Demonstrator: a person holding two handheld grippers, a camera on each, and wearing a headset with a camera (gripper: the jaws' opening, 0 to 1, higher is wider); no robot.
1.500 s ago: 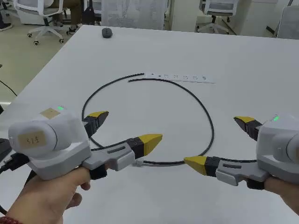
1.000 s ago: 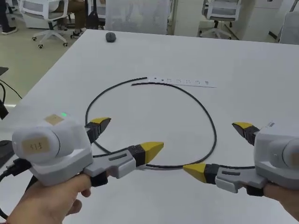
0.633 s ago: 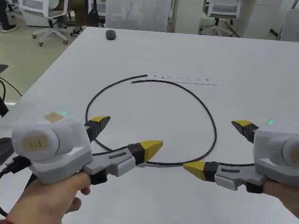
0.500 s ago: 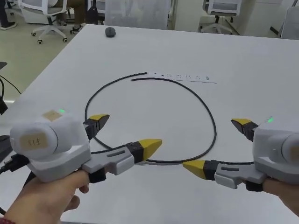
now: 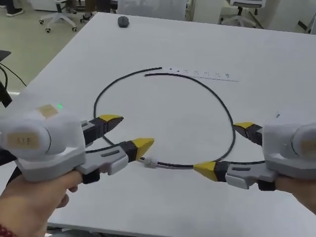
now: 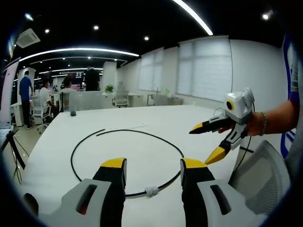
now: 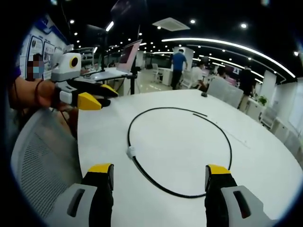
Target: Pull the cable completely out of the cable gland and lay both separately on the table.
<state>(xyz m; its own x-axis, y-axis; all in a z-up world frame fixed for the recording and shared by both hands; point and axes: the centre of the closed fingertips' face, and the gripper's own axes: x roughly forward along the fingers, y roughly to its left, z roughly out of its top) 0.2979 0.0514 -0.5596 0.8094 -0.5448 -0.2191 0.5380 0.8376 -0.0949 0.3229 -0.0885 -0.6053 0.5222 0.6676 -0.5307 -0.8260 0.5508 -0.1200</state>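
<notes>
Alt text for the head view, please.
A black cable lies in a loop on a white table, a small white cable gland on its near stretch. The left gripper and right gripper, fingers open, are held either side of the gland.

1. The cable (image 5: 114, 81) was black all the way round.
2. The cable gland (image 5: 150, 162) was white.
3. The table (image 5: 163, 44) was plain white.
4. The left gripper (image 5: 136, 130) had a pale grey body, black jaws with yellow tips, a tan sticker and a small green light.
5. The right gripper (image 5: 216, 147) was pale grey, black and yellow too.
6. The mouse (image 5: 123, 20) was dark grey.
7. The strip (image 5: 202, 74) was white with little dark marks.
</notes>
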